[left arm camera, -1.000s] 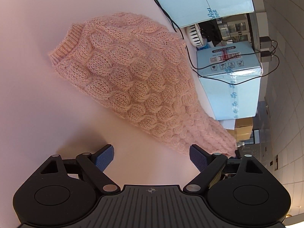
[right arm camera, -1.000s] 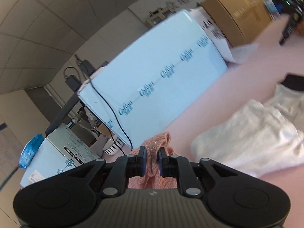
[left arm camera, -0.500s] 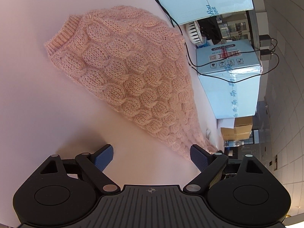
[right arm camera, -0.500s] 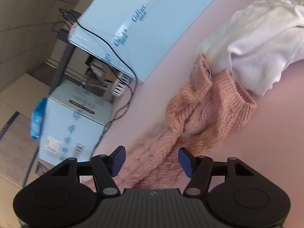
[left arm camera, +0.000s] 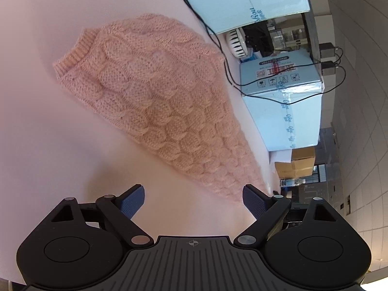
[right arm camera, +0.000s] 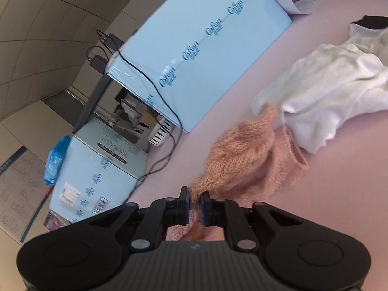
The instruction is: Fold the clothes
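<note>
Knitwear first: the pink cable-knit sweater (left arm camera: 155, 92) lies spread flat on the pale pink table (left arm camera: 43, 145), ribbed edge toward the table's open side, probably smoothed out so a fold line can be set. Just short of its near edge the left gripper (left arm camera: 192, 200) hovers with its jaws wide apart and nothing between them, seemingly waiting to pin or take that edge. Beyond the sweater, light blue cartons (left arm camera: 281, 97) with black cables (left arm camera: 232, 72) draped over them crowd the table's far side, which likely explains working on the clear part. In the right wrist view the right gripper (right arm camera: 194, 205) is closing, its narrow jaws pinching a bunched bit of the same pink knit (right arm camera: 242, 160), apparently a sleeve or hem gathered to carry across. A heap of white clothes (right arm camera: 327, 94) touches the knit's far end, set aside for later, I judge.
</note>
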Demonstrator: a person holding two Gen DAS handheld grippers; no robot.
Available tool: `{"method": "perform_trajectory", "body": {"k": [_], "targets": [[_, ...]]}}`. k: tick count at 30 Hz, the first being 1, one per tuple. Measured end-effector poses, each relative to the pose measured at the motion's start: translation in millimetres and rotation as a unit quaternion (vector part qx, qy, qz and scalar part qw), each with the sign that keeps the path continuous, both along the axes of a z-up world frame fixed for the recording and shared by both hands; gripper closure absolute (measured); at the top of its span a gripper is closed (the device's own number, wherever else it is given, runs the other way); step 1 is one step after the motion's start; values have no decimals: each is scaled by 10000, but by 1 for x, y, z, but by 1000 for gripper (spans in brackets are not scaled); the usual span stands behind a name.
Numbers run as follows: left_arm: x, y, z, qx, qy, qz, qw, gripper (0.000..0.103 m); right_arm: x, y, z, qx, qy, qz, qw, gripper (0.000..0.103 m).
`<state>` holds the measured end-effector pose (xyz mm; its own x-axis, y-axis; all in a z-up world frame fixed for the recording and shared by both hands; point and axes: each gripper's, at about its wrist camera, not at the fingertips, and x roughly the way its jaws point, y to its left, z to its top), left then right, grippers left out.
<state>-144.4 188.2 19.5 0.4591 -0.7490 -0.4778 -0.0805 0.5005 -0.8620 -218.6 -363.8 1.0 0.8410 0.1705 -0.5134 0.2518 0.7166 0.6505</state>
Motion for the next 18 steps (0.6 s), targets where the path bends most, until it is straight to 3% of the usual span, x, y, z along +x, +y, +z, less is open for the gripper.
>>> {"method": "perform_trajectory", "body": {"k": [1,3,7,9,11,14,15,18], "targets": [[0,0,6,11,-74,-23,10000,13,0,3,-1,-261,72,-40,9996,62],[4,-1,18,40,-228,-37,9997,13,-9,10,9,-575,-128,-25,9983,43],[23,1,53,32,-742,120,9972,13,-39,32,54,-1357,-1656,-335,9762,22],[48,-3,74,-8,-1091,116,9940,11,-34,39,60,-1361,-1895,-74,9724,21],[75,-12,83,94,-1184,124,9928,11,-12,41,48,-978,-1453,270,9842,21],[127,-27,81,835,-958,326,9914,10,17,44,14,-838,-738,498,9925,25],[142,-32,66,1085,-544,155,9925,10,25,44,2,-823,-518,517,9939,30],[178,-46,18,1649,668,-352,9834,11,26,44,-6,-928,-758,526,9914,32]]}}
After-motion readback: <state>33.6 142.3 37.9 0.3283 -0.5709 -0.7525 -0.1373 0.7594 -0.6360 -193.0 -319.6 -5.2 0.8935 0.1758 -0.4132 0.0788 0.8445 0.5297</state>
